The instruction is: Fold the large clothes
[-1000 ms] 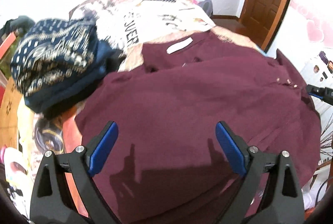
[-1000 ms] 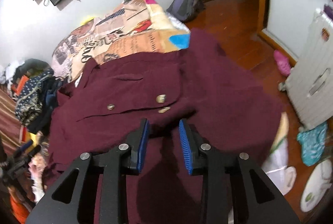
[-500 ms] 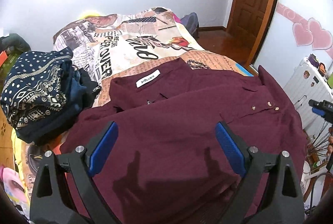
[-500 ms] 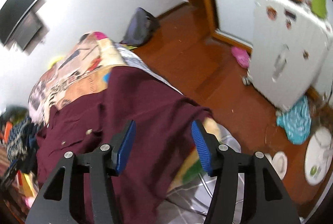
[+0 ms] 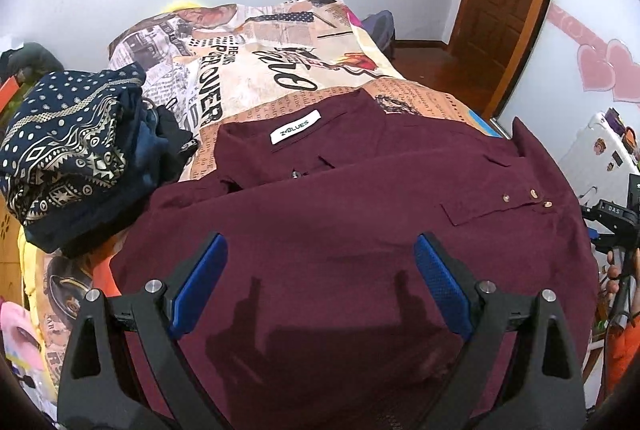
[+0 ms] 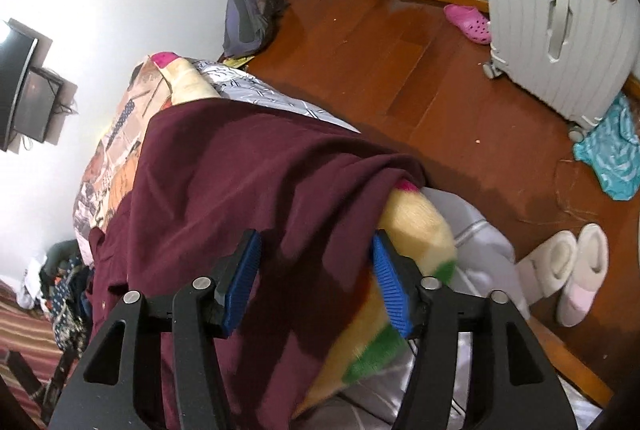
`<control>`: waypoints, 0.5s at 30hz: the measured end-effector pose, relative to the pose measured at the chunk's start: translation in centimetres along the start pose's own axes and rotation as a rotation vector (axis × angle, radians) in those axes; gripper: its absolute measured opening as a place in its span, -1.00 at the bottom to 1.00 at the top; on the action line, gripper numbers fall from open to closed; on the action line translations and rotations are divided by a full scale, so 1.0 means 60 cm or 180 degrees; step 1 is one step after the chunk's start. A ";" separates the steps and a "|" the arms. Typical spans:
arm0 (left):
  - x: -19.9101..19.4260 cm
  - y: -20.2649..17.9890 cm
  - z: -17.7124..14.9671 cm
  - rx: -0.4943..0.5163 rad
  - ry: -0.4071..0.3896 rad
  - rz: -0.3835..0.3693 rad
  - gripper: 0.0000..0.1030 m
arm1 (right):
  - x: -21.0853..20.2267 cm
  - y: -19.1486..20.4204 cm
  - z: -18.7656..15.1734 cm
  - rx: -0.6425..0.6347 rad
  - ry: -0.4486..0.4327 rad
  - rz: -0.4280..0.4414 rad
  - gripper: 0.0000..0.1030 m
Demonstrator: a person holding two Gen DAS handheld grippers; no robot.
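Observation:
A large maroon button shirt (image 5: 340,222) lies spread on the bed, collar with a white label (image 5: 295,131) toward the far side, cuff buttons (image 5: 532,195) at the right. My left gripper (image 5: 320,282) is open and empty, held above the shirt's near part. In the right wrist view the shirt's edge (image 6: 248,182) drapes over the bed's side. My right gripper (image 6: 316,278) is open and empty just above that hanging edge. It also shows at the left wrist view's right edge (image 5: 616,218).
A pile of folded dark patterned clothes (image 5: 68,150) sits at the bed's left. The newspaper-print bedcover (image 5: 256,70) stretches beyond the shirt. On the wooden floor are a white suitcase (image 6: 560,10), slippers (image 6: 568,270), a pink shoe (image 6: 468,22) and a backpack (image 6: 248,18).
My left gripper has lifted back, showing the whole shirt. My right gripper has opened and swung right to the shirt's edge hanging at the bed's side.

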State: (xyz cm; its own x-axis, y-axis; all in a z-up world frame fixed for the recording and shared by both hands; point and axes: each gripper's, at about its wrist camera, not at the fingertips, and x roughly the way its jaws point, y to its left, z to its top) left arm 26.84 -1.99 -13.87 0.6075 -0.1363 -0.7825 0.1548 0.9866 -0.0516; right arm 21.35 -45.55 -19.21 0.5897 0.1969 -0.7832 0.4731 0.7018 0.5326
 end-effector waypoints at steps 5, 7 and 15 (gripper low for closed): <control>0.000 0.000 -0.003 -0.0001 0.0005 0.0020 0.84 | 0.016 -0.012 0.026 0.0062 -0.0017 0.0132 0.07; 0.001 -0.002 -0.004 0.0021 -0.0002 0.0042 0.84 | 0.025 -0.016 0.035 0.0096 0.0026 0.0189 0.06; -0.015 -0.008 -0.009 0.0089 -0.0079 0.0075 0.84 | 0.008 0.005 0.038 0.0109 -0.0063 0.0176 -0.82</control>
State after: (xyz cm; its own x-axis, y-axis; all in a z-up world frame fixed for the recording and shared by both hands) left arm 25.82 -2.27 -13.48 0.6303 -0.1155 -0.7677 0.1617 0.9867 -0.0156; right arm 23.29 -46.77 -18.70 0.6281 0.2209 -0.7461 0.4614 0.6663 0.5857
